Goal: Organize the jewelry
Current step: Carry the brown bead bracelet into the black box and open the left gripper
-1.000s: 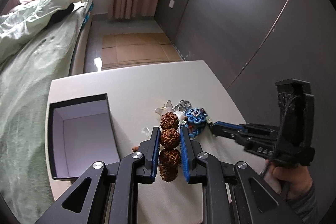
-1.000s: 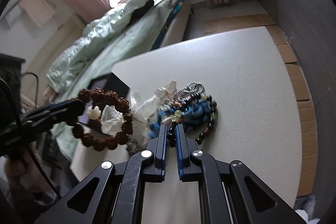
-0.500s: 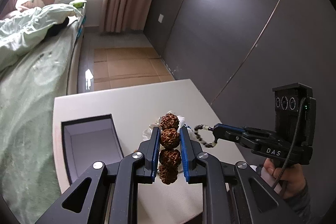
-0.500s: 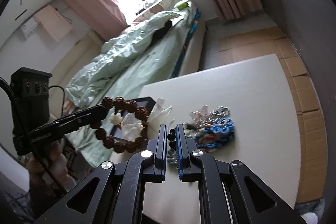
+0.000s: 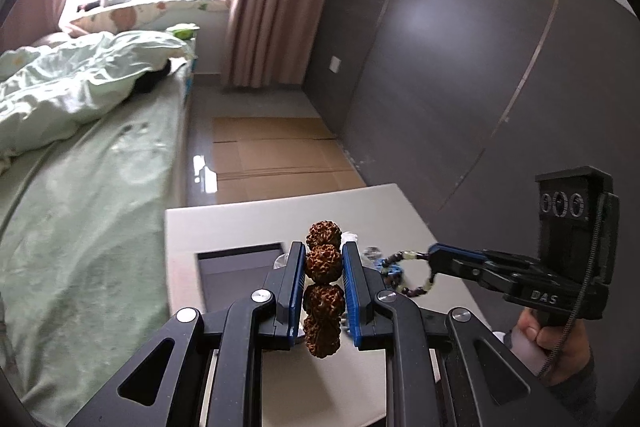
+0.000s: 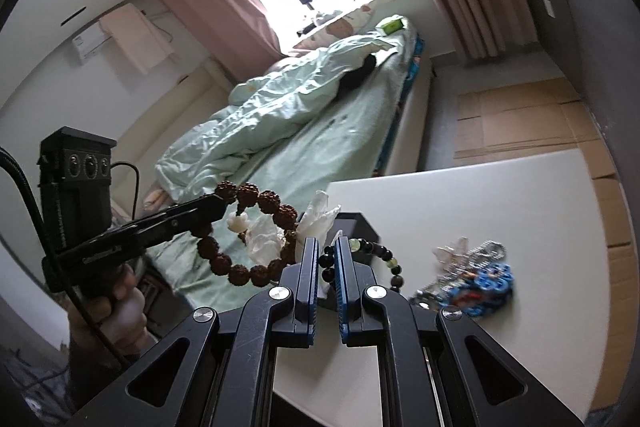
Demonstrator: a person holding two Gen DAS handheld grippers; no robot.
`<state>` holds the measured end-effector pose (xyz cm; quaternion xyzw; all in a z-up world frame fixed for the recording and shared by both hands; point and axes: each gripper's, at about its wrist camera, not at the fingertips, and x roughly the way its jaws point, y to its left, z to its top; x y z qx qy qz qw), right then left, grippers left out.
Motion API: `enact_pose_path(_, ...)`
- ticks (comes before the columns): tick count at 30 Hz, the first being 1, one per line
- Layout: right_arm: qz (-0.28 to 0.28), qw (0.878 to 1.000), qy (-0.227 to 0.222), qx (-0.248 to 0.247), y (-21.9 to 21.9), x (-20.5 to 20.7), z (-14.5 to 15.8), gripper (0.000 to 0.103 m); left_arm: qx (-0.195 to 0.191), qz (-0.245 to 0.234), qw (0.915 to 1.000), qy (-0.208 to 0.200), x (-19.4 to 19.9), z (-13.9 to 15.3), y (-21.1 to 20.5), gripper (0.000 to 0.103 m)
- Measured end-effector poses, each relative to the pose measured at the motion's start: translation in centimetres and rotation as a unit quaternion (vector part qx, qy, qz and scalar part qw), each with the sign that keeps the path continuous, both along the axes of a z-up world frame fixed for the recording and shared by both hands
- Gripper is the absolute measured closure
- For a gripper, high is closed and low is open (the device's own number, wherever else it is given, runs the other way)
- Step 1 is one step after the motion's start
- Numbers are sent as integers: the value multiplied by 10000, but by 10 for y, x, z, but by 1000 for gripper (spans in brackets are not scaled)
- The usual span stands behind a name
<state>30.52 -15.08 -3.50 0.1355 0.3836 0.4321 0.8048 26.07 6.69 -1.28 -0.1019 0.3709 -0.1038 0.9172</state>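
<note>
The left gripper (image 5: 323, 263) is clamped on a bracelet of large, rough brown seed beads (image 5: 323, 267), held in the air above the white table (image 6: 500, 203). The right gripper (image 6: 328, 259) pinches a strand of small dark and pale-green beads (image 6: 380, 255), also lifted. Risk: each grip bears on round beads, so a bead may roll out between the fingers and drop the piece to the table or floor. The thin strand hangs near the heap of blue beaded jewelry and silver chain (image 6: 476, 275) and appears liable to snag or drag it. The open black box with a grey interior (image 5: 236, 267) lies just below both grippers; crumpled white tissue (image 6: 280, 231) stands beside it and may obstruct placement. A bed with a green quilt (image 5: 80, 155) adjoins the table.
</note>
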Motion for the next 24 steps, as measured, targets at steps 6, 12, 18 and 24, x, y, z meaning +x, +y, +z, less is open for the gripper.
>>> enact_pose_path(6,147,9999,-17,0,22,-5,-1,93,-1,440,9987,252,6,-18,36,83)
enact_pose_path(12,205,9998,28,-60,34,-9,-3,93,-232,534,9971,485,13,-37,51,83)
enact_pose_path(18,260,9995,93,-148,46,-5,-6,93,-454,321,9976,411,13,-37,49,70)
enact_pose_path(24,331,9992,143,-160,64,-2,-9,93,-532,652,9960,314,1,-35,74,48)
